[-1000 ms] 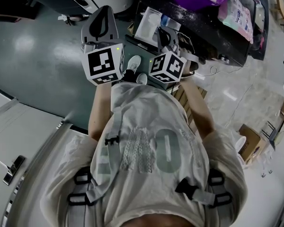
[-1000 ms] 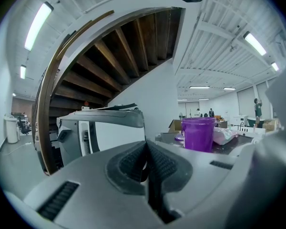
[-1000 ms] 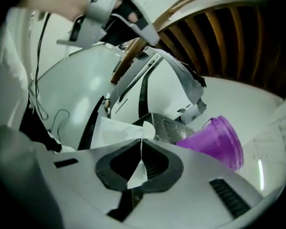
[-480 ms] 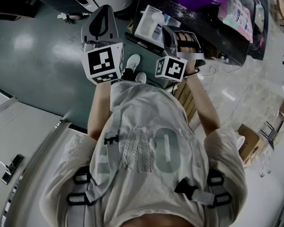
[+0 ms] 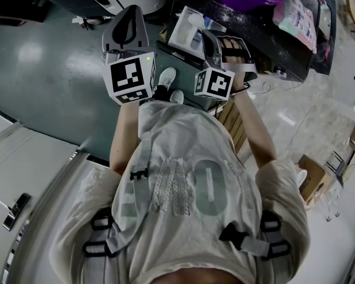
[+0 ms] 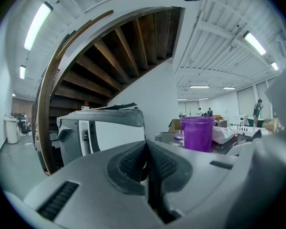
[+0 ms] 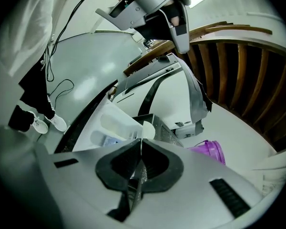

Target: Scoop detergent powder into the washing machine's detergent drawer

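Right gripper view: scoop (image 7: 147, 130) between jaws

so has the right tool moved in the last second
Yes: the right tool, shut on the scoop, has gone forward, up the head view, toward the detergent drawer.

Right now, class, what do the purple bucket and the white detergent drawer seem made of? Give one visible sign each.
Purple bucket: probably plastic, smooth evenly coloured wall with a moulded rim. White detergent drawer: likely glossy moulded plastic; its rounded compartments look formed in one piece.
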Motion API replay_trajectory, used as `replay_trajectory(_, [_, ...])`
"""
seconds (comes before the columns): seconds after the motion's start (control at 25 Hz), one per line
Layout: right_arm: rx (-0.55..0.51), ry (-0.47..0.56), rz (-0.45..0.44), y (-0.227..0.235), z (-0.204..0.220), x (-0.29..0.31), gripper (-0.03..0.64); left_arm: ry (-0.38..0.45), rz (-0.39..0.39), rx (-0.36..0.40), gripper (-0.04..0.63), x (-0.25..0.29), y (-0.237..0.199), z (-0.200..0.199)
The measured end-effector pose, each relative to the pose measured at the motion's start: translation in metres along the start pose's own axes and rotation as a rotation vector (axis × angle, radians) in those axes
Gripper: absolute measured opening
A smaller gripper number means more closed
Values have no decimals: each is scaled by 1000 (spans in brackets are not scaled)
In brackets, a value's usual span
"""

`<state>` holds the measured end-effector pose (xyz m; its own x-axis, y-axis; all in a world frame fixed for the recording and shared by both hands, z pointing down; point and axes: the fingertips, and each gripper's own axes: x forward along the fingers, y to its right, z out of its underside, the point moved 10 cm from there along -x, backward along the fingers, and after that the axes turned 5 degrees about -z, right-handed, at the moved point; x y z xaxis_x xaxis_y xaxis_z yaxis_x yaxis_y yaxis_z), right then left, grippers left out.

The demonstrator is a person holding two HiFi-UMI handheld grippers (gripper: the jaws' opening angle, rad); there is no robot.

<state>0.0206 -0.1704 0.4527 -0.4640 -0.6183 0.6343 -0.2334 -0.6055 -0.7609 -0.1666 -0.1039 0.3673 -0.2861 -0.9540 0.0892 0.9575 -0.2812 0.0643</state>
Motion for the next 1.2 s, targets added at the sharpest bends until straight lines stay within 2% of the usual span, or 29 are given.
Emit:
replay_trajectory(0.32, [23, 2, 38, 19, -1, 3, 11, 5, 9, 0, 21, 7, -2, -3])
replay_trajectory(0.6, [73, 9, 108, 49, 2, 1, 11, 20, 31, 9, 21, 18, 0, -9])
replay_trajectory(0.96, [217, 55, 267, 105, 13, -35, 11, 51, 78, 25, 21, 30, 11, -26])
replay_trajectory(1.2, [351, 93, 396, 134, 24, -71, 12, 91, 143, 43, 21, 38, 24, -41])
